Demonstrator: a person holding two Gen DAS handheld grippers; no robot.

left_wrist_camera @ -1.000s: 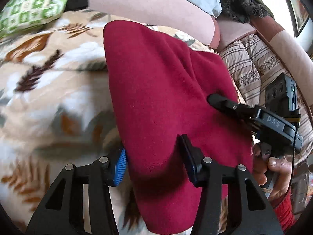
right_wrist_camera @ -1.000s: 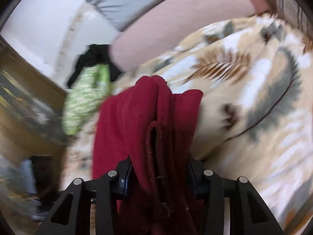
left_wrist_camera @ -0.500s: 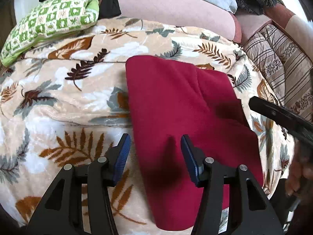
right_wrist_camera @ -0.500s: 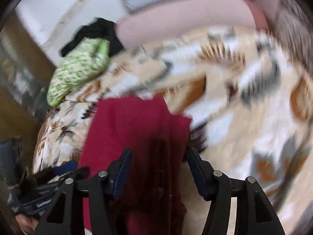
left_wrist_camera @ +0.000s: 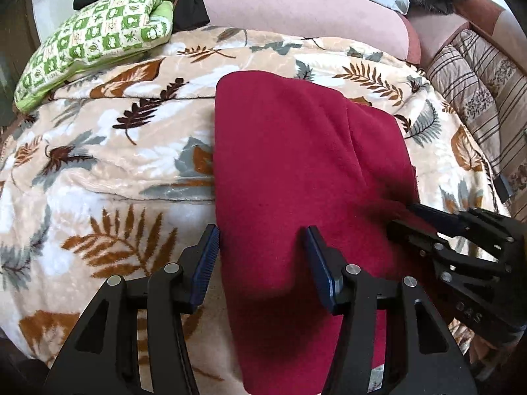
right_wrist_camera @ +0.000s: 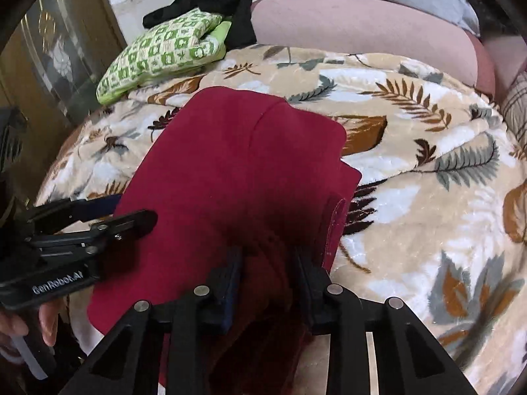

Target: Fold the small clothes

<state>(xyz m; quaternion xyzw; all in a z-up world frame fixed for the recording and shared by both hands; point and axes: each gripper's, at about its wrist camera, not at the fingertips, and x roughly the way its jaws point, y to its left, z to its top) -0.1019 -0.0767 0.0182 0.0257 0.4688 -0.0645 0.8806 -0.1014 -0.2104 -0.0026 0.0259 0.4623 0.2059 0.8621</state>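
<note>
Garment: a dark red fleece piece lies long and narrow on the leaf-print blanket, already doubled lengthwise, one layer edge running down its middle; the near end hangs toward the bed's front edge, probably so it can be taken up for the next fold.
Left gripper: the left gripper is spread wide, gripping nothing, its blue pads straddling the cloth's left border just above the fabric, placed as if to pin or pinch that side.
Right gripper: the right gripper has its jaws drawn in around a bunched ridge of the fleece at the near right corner; whether it truly pinches is hard to tell in the shadow.
Surroundings: a green checked pillow and black clothing sit well back by the pink bolster, apart from the work.
</note>
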